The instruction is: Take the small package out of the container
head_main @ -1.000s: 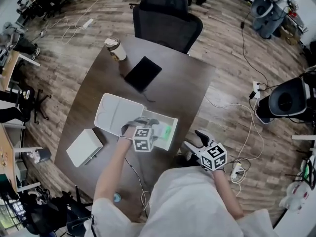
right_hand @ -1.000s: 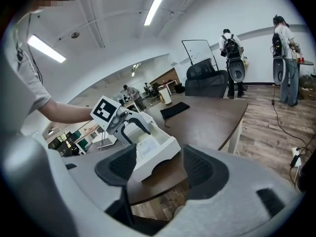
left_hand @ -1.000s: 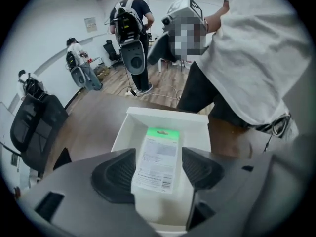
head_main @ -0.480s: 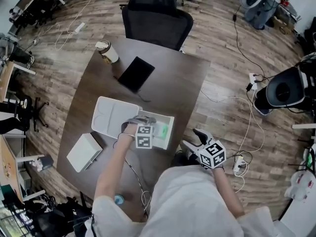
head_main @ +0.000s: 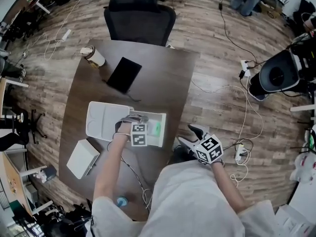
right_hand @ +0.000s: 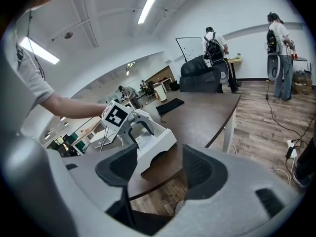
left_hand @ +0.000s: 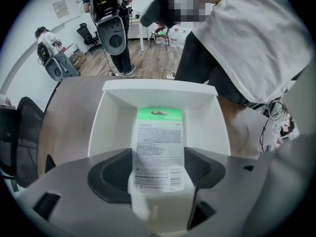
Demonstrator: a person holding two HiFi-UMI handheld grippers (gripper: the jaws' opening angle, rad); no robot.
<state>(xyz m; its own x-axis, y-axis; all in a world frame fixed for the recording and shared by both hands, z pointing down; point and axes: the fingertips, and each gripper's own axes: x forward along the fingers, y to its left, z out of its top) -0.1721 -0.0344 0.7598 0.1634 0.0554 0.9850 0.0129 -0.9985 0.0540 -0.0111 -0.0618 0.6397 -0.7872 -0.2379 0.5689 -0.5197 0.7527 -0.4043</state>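
Straddling the package, left jaws at full spread

Left gripper stays low over the white container on the table, same spot as a second ago, but its jaws stand wider now. Small package, green-topped with a printed label, lies inside the container between the two pads. It is close to both, with no squeeze evident. Right gripper still hangs off the table's near edge, jaws apart, nothing between them. Head view has drifted, and the table sits further left in frame.
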